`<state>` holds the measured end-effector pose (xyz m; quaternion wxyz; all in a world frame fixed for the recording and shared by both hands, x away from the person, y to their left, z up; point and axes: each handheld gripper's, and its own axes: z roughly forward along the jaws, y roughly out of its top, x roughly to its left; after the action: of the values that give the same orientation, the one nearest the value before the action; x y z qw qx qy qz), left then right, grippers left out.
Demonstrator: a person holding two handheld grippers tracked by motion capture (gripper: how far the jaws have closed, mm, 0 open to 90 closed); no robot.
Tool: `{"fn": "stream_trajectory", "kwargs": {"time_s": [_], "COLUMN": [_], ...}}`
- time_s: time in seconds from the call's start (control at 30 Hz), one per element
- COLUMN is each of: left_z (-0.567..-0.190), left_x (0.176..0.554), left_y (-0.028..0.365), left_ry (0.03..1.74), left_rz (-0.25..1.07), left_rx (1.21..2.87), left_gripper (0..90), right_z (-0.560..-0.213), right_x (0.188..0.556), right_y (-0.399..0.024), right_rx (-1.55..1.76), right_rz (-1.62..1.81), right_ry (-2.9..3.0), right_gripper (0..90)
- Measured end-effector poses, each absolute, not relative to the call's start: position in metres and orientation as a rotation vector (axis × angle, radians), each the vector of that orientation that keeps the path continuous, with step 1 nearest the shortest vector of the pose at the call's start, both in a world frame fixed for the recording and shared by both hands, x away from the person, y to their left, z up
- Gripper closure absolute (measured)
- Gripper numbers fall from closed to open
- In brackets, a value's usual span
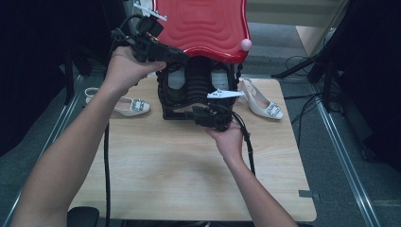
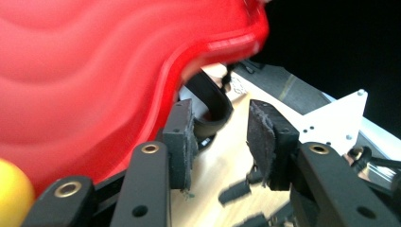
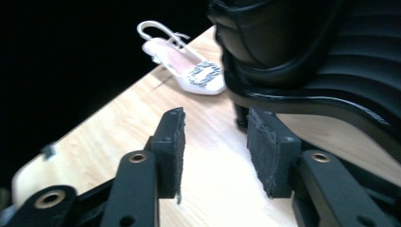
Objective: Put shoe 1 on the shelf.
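Note:
A black ribbed stand (image 1: 196,87) with a glossy red wavy top (image 1: 203,26) stands at the far middle of the wooden table (image 1: 189,175). My left gripper (image 1: 156,49) is at the red top's left front edge. In the left gripper view its jaws (image 2: 220,127) stand open with nothing between them, and the red top (image 2: 85,71) lies just beside the left jaw. My right gripper (image 1: 201,115) is low at the stand's front base. In the right gripper view it (image 3: 215,137) is open and empty, with the black stand (image 3: 307,56) beside its right jaw.
A white slingback shoe with a sparkly buckle (image 1: 130,105) lies left of the stand, and its mate (image 1: 265,101) lies to the right. A pink ball (image 1: 246,44) sits at the red top's right corner. Dark floor, cables and rails surround the table.

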<state>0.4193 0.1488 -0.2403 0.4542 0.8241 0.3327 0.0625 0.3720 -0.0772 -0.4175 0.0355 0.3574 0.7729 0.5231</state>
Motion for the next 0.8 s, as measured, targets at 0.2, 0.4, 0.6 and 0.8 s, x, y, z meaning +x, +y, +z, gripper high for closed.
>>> {"fn": "stream_trajectory", "kwargs": {"time_s": [0.2, 0.4, 0.6, 0.8], "left_z": [-0.257, -0.277, -0.298, -0.321], "left_x": [0.406, 0.393, 0.383, 0.377], "left_y": [0.150, 0.152, 0.157, 0.165], "left_ry": [0.807, 0.796, 0.790, 0.822], "left_rz": [0.133, 0.097, 0.078, 0.060], "left_rx": [2.056, 2.080, 2.087, 2.083], "left_gripper": [57.2, 51.5, 48.6, 46.5], "right_z": [-0.427, -0.435, -0.442, -0.448], "right_x": [0.363, 0.355, 0.347, 0.342], "right_y": [-0.089, -0.098, -0.106, -0.116], "right_rx": [1.111, 1.082, 1.117, 1.134], "right_rz": [1.584, 1.599, 1.566, 1.547], "right_ry": [2.391, 2.455, 2.461, 2.446], "right_gripper": [46.9, 44.7, 36.8, 37.8]}}
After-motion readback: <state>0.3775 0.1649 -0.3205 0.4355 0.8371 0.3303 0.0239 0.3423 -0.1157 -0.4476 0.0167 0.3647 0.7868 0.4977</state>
